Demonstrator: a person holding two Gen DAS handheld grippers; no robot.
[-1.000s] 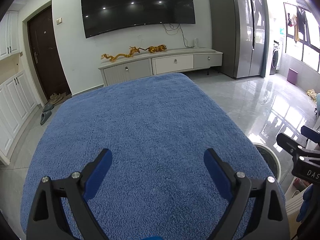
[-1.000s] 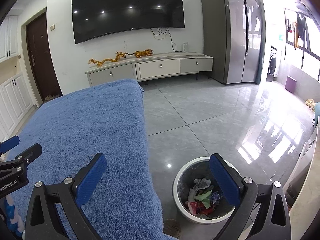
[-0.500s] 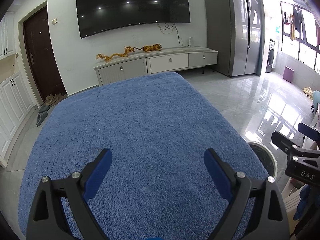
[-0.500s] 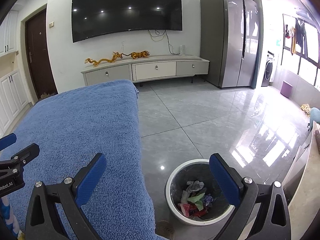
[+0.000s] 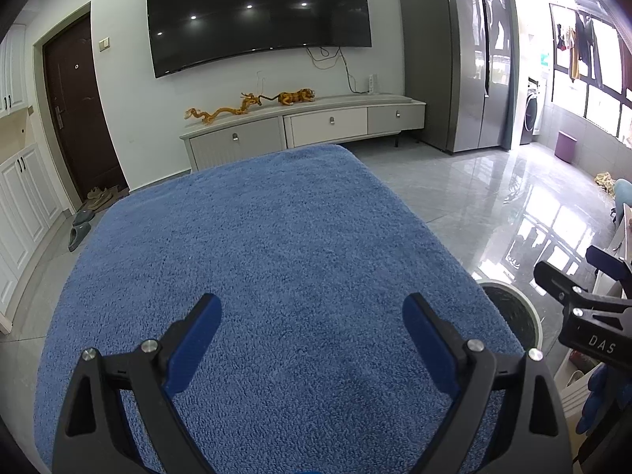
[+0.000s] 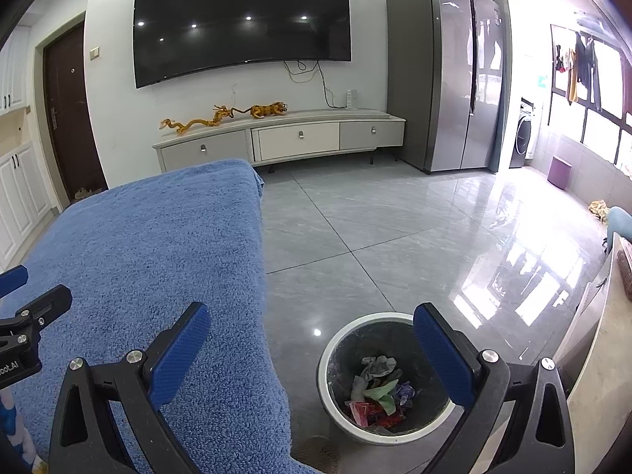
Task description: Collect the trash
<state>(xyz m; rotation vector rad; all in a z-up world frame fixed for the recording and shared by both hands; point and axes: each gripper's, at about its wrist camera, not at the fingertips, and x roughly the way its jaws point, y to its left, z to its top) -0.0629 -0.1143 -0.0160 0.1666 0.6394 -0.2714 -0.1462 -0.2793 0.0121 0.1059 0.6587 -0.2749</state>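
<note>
A round trash bin [image 6: 335, 359] with a white rim stands on the floor just right of the table; crumpled wrappers [image 6: 377, 391] in grey, green, red and purple lie inside it. My right gripper [image 6: 312, 351] hangs open above the table's right edge and the bin, nothing between its blue pads. My left gripper [image 5: 312, 339] is open over the bare blue towel [image 5: 256, 260] that covers the table. In the left wrist view the bin's rim [image 5: 525, 308] peeks out past the towel's right edge, with the right gripper's fingers [image 5: 584, 308] beside it. No trash shows on the towel.
A grey tiled floor [image 6: 375, 237] spreads to the right of the table. A low TV cabinet [image 6: 276, 142] with a wall TV stands at the far wall, a tall grey fridge [image 6: 446, 79] to its right. A pale counter edge [image 6: 600, 355] runs along the right.
Both views have tilted up and drawn back a little, so the room sits slightly lower in frame. Both grippers stay open and empty; the bin's contents look the same.
</note>
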